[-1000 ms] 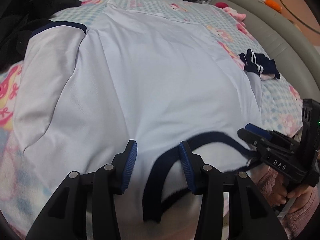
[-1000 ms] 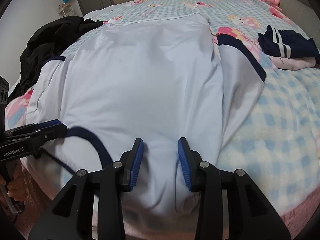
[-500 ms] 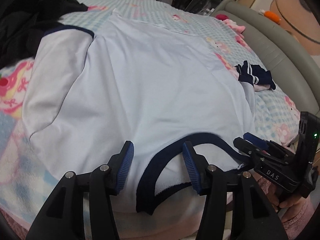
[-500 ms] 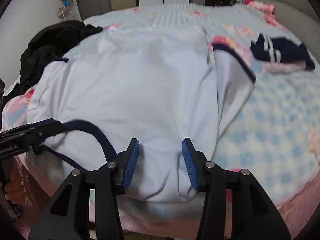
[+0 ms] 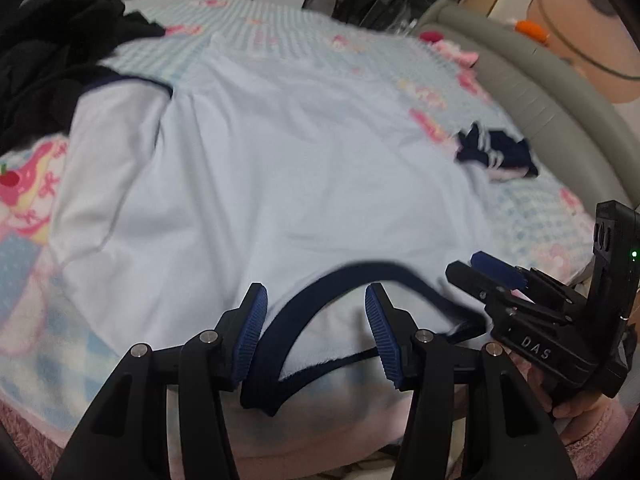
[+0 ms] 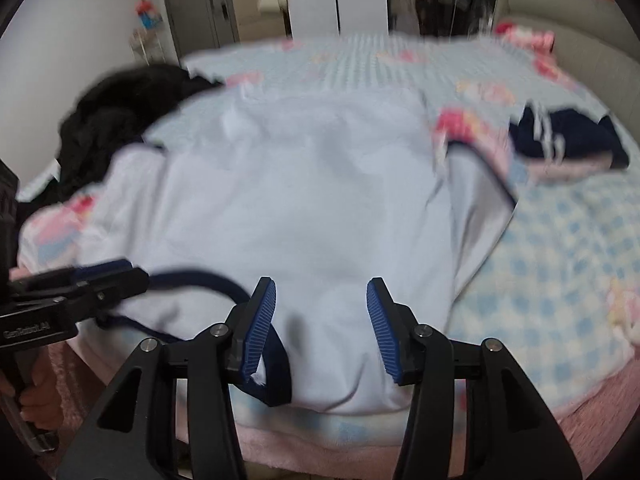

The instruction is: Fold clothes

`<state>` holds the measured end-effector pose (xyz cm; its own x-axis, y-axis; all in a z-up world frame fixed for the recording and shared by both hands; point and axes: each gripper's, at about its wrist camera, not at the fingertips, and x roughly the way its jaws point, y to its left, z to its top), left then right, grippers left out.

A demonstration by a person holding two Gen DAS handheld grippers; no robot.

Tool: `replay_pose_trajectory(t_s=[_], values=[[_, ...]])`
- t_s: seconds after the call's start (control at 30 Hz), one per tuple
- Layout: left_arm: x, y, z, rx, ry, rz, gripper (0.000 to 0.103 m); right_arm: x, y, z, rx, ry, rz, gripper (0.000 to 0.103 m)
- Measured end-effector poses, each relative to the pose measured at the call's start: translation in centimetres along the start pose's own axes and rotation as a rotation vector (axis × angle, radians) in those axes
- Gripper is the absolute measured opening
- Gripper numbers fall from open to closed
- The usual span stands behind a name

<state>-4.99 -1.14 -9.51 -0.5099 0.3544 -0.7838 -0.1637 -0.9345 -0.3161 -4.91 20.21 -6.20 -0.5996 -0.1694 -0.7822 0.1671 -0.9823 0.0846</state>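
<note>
Across bed, pale shirt (image 5: 280, 184) lies flat; left gripper (image 5: 312, 332) jaws apart over navy collar (image 5: 296, 320); right gripper (image 6: 320, 320) jaws opening, hem between.

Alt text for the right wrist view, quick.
A pale blue T-shirt lies spread flat on a checked bedspread, navy collar nearest. The right gripper is opening above its near edge, gripping nothing.

A checkered bed (image 6: 560, 264) carries a white shirt (image 6: 320, 200), black clothes (image 6: 116, 112) and a navy garment (image 6: 568, 136).
</note>
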Motion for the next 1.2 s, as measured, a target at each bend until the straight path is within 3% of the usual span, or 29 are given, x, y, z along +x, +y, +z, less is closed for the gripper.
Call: replay_pose_trajectory(t_s=[0.07,0.17,0.3,0.43,0.5,0.6,0.67,0.83,0.9,0.97,1.0,1.1,1.2], values=[[0.6,0.0,-0.8,0.024,0.043,0.027,0.053,1.0,-0.5,-1.0,0.017,0.069,0.011,0.049],[0.2,0.1,-1.6,0.039,0.080,0.027,0.054,0.0,-0.8,-1.8,-0.019,0.085,0.045,0.049],[-1.4,0.2,-0.8,-0.002,0.044,-0.025,0.054,-1.2,-1.5,-1.5,0.008,0.085,0.113,0.050],[-1.7,-0.4,1.3,0.068,-0.009,0.067,0.055,-3.2,-3.0,-0.1,0.120,-0.015,0.133,0.050],[-0.6,0.5,1.4,0.059,0.039,0.131,0.055,-2.5,-3.4,-0.2,0.099,0.014,0.030,0.050],[-0.5,2.3,0.2,0.008,0.074,0.117,0.054,-1.5,-4.6,-1.7,0.097,0.098,-0.036,0.050],[-1.0,2.8,-0.8,0.007,0.078,0.112,0.054,-1.5,-5.8,-2.9,0.149,0.132,0.008,0.050],[-4.2,3.4,-1.8,-0.039,-0.036,0.035,0.054,-4.0,-7.0,-3.7,0.239,0.048,0.107,0.050],[-5.2,3.7,-1.2,-0.063,-0.099,0.023,0.055,-5.0,-6.0,-3.3,0.201,-0.017,0.116,0.050],[-5.0,4.2,-0.6,-0.078,-0.117,0.032,0.055,-4.9,-4.7,-3.0,0.153,-0.029,0.119,0.053],[-4.2,4.4,-0.5,-0.073,-0.087,0.056,0.055,-4.2,-4.0,-2.8,0.120,-0.011,0.104,0.058],[-1.2,4.2,-1.2,-0.018,0.050,0.196,0.054,-1.1,-2.1,-3.2,0.006,0.107,0.017,0.060],[-1.9,4.1,-2.2,-0.021,0.048,0.191,0.054,-1.8,-1.9,-3.7,-0.022,0.130,0.018,0.060]])
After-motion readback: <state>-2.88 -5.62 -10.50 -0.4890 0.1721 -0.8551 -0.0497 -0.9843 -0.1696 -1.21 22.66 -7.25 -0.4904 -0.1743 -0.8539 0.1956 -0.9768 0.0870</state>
